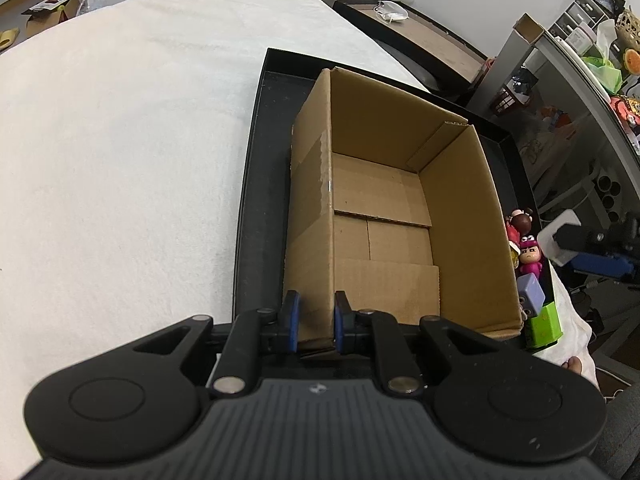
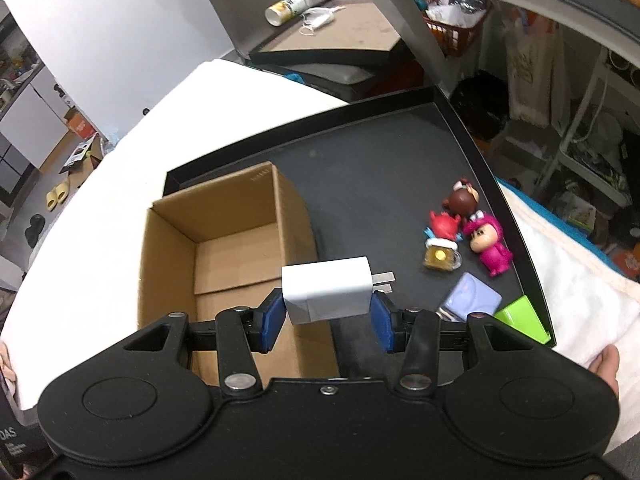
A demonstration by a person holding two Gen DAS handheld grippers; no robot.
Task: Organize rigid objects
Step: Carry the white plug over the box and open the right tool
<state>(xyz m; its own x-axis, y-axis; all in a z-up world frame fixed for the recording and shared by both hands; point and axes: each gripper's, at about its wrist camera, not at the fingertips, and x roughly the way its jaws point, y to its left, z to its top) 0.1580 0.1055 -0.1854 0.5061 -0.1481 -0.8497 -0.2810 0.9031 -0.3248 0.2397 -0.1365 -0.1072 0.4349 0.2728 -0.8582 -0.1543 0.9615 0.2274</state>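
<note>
Gripping the near left wall of the cardboard box [image 1: 400, 208], the left gripper [image 1: 316, 320] has its blue-padded fingers [image 1: 290, 316] closed on either side of the panel, one outside, one inside. Box open at the top, nothing on its floor, standing in a shallow black tray [image 1: 256, 184] on a table covered with a white towel [image 1: 120, 160]

Right gripper [image 2: 328, 316] holds a white charger plug [image 2: 328, 292] between its fingers [image 2: 272, 320], pads pressed on both sides; two metal prongs point right. Plug is held in the air above the box's right wall, at the near corner, roughly over the edge between box [image 2: 224, 240] and tray floor [image 2: 380, 168]

On the tray to the right of the box, a loose cluster of small things:
- pink figurine [image 2: 490, 242] lying on its side
- brown round-headed figurine [image 2: 462, 198] just behind it
- red crab-like toy [image 2: 442, 224] touching the pink one
- small gold-coloured piece [image 2: 440, 256] on a clear base, possibly a keyring; too small to tell
- lavender block [image 2: 472, 298] and lime-green block [image 2: 520, 318] nearest, at the tray's corner

In the left wrist view the same toys show squeezed between the box's right wall and the tray rim
</note>
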